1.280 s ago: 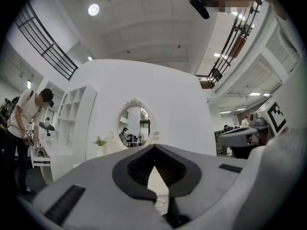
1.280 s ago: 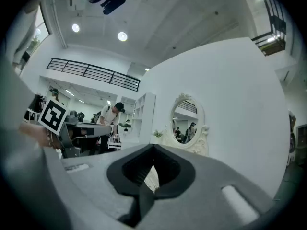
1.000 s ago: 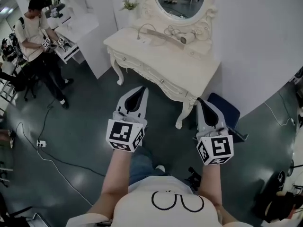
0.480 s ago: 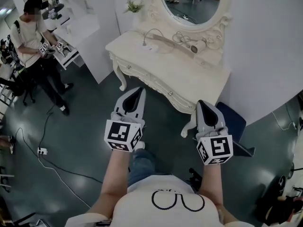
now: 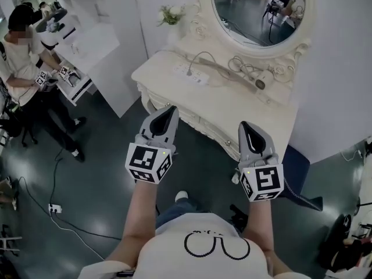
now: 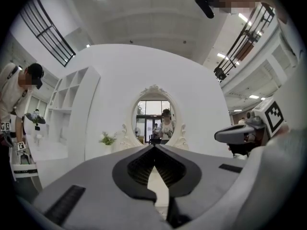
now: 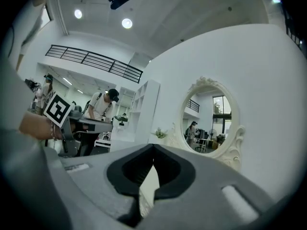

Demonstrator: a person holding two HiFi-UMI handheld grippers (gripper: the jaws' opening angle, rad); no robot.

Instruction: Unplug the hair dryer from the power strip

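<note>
Lying upper right, the hair dryer [image 5: 256, 82] looks pale with a dark nozzle, near the power strip [image 5: 192, 74]. Left gripper [image 5: 170, 109] and right gripper [image 5: 246, 125]: both closed, empty.

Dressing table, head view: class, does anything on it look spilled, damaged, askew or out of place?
Nothing looks spilled or broken. The dressing table holds a power strip lying flat and a hair dryer lying on its side near the mirror, with its cord in loose, untidy loops. It is messy, not damaged.
</note>
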